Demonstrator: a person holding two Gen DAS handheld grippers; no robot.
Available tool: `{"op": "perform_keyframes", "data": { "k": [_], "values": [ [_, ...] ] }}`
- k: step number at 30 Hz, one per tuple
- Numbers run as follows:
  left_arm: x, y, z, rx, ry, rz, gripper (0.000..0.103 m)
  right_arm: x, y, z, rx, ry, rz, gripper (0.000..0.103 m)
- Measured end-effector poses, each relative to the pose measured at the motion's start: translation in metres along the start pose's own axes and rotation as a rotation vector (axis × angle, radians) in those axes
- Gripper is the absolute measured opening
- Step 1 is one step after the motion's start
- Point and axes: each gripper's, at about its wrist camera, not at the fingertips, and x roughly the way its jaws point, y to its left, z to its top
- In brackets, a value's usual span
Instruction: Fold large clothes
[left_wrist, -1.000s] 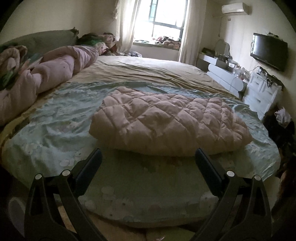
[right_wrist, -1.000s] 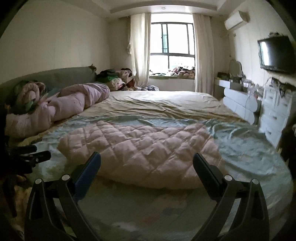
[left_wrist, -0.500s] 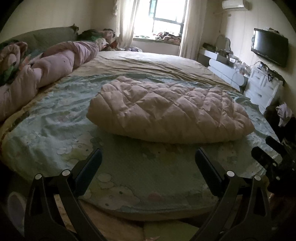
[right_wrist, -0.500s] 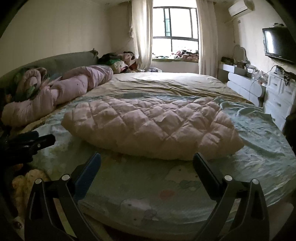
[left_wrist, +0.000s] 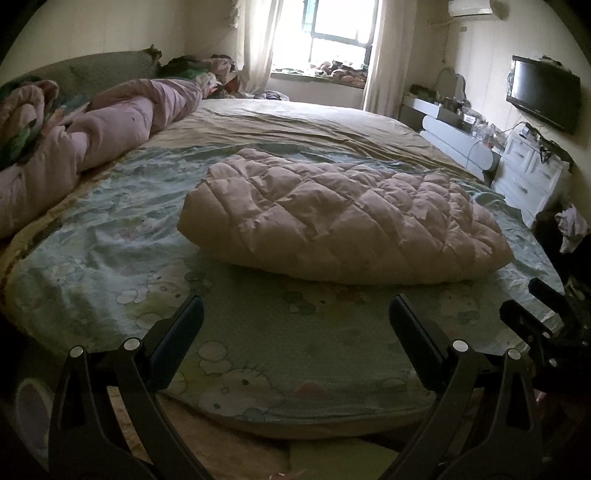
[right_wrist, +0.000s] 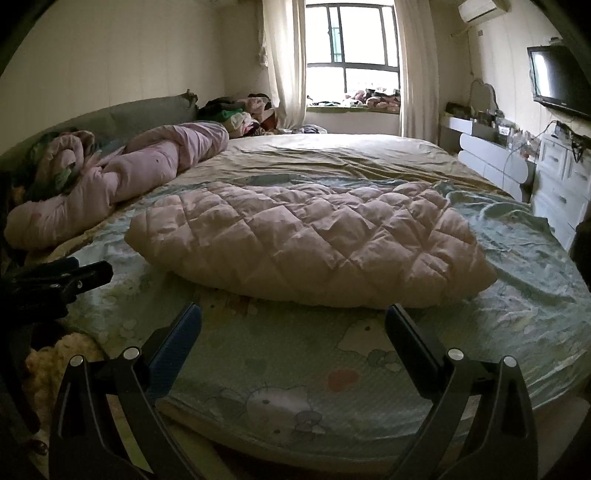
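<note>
A pale pink quilted coat (left_wrist: 343, 221) lies folded into a wide bundle on the green printed sheet (left_wrist: 122, 236) of the bed; it shows again in the right wrist view as the coat (right_wrist: 314, 236). My left gripper (left_wrist: 295, 310) hangs open over the bed's near edge, short of the coat, nothing between its fingers. My right gripper (right_wrist: 293, 314) is open too, just in front of the coat's near edge and apart from it. Each gripper shows in the other's view: the right gripper (left_wrist: 535, 310) at the right margin, the left gripper (right_wrist: 62, 277) at the left margin.
A rolled pink duvet (left_wrist: 103, 133) lies along the bed's left side by a green headboard (right_wrist: 147, 114). White drawers (left_wrist: 528, 177), a wall TV (left_wrist: 543, 92) and a window (right_wrist: 351, 48) stand beyond. A clothes pile (right_wrist: 240, 110) sits in the far corner.
Both grippers have risen and pulled back a little from the bed; the coat sits lower and smaller in view. Each gripper has come into the other's view. The coat has not moved.
</note>
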Motion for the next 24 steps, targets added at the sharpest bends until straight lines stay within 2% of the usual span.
{"op": "perform_keyframes", "data": {
  "k": [24],
  "values": [
    [-0.0029, -0.0004, -0.0011, 0.008, 0.0, 0.003, 0.094, -0.0014, 0.0048, 0.0022, -0.006, -0.007, 0.004, 0.099]
  ]
}}
